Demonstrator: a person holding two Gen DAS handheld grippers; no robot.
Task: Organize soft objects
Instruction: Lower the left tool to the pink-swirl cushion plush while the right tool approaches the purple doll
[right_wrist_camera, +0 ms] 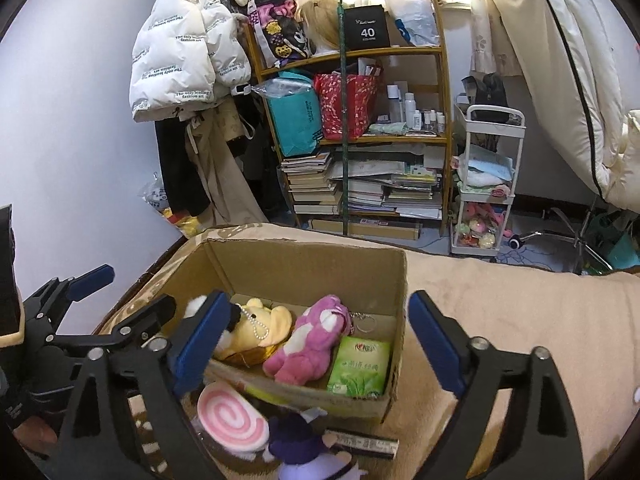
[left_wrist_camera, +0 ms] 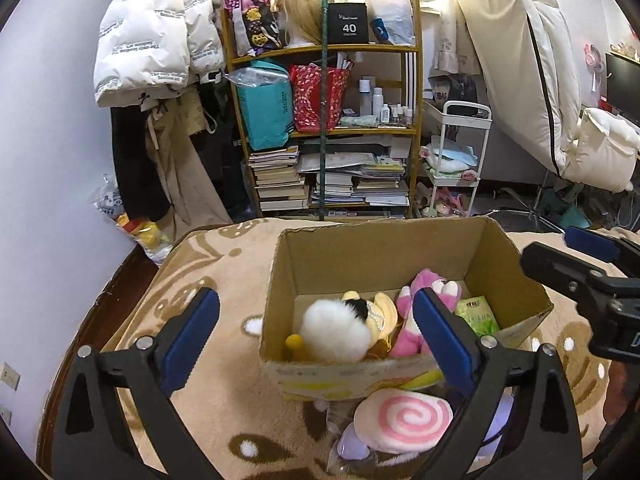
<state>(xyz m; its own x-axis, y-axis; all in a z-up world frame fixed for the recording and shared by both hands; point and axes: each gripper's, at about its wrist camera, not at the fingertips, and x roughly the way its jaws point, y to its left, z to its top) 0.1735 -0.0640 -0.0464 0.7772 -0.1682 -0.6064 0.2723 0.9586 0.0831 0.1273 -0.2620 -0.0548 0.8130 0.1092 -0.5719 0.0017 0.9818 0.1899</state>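
Note:
An open cardboard box (left_wrist_camera: pixel 372 252) (right_wrist_camera: pixel 304 264) stands on a beige patterned blanket. Inside lie a white-and-yellow plush (left_wrist_camera: pixel 340 328) (right_wrist_camera: pixel 260 328), a pink plush (left_wrist_camera: pixel 416 320) (right_wrist_camera: pixel 316 336) and a green tissue pack (left_wrist_camera: pixel 478 316) (right_wrist_camera: pixel 360 368). In front of the box lie a pink spiral plush (left_wrist_camera: pixel 404 418) (right_wrist_camera: pixel 232 420) and a purple plush (right_wrist_camera: pixel 304 448). My left gripper (left_wrist_camera: pixel 316 340) is open and empty above the box's near wall. My right gripper (right_wrist_camera: pixel 316 344) is open and empty over the box. The right gripper also shows in the left wrist view (left_wrist_camera: pixel 576 264).
A wooden shelf (left_wrist_camera: pixel 324 120) (right_wrist_camera: pixel 352 128) with bags, books and bottles stands behind the bed. A white coat (left_wrist_camera: pixel 152 36) hangs at left. A white cart (right_wrist_camera: pixel 488 184) stands at right. A flat dark package (right_wrist_camera: pixel 364 444) lies before the box.

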